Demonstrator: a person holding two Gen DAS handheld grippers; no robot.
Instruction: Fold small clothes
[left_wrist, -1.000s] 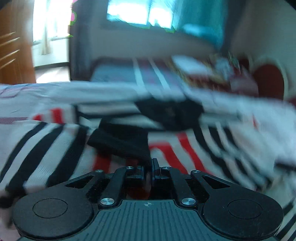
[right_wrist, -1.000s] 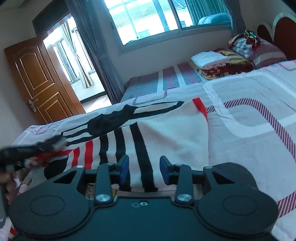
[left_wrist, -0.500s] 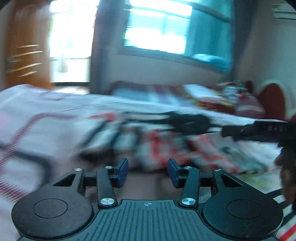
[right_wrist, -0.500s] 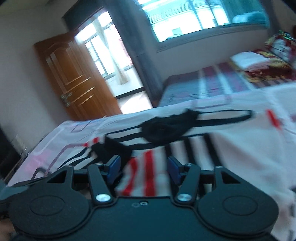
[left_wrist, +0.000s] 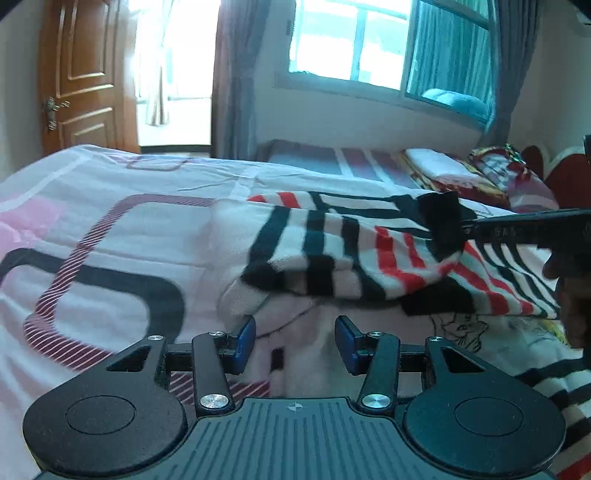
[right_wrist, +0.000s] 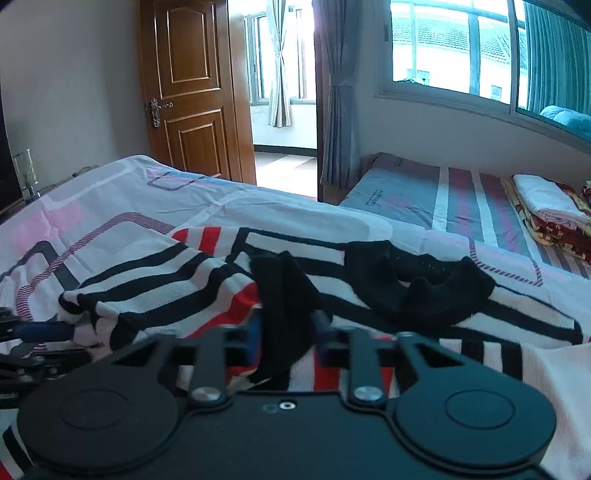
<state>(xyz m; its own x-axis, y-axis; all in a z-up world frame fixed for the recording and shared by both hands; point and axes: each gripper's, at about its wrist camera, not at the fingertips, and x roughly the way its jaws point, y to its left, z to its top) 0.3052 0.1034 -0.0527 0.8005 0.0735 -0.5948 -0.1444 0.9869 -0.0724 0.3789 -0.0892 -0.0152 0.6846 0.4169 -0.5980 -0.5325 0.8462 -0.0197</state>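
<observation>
A small white garment with black and red stripes and black trim (left_wrist: 343, 254) lies on the bed. My left gripper (left_wrist: 294, 343) is open and empty, low over the bedspread just in front of the garment's near fold. My right gripper (right_wrist: 286, 343) has its fingers around the garment's black cuff (right_wrist: 284, 295), with the cloth between the blue pads. In the left wrist view the right gripper (left_wrist: 524, 229) holds that black edge lifted, so the striped cloth hangs folded over. The black collar (right_wrist: 417, 288) lies beyond it.
The bedspread (left_wrist: 92, 236) is white with pink and black rectangles. A second bed (right_wrist: 461, 199) with folded linens (right_wrist: 543, 199) stands behind, under the window. A wooden door (right_wrist: 192, 88) is at the back left.
My left gripper let go of the black cuff, opened and drew back to the left. My right gripper swung left and closed on the black cuff, lifting the striped cloth.
</observation>
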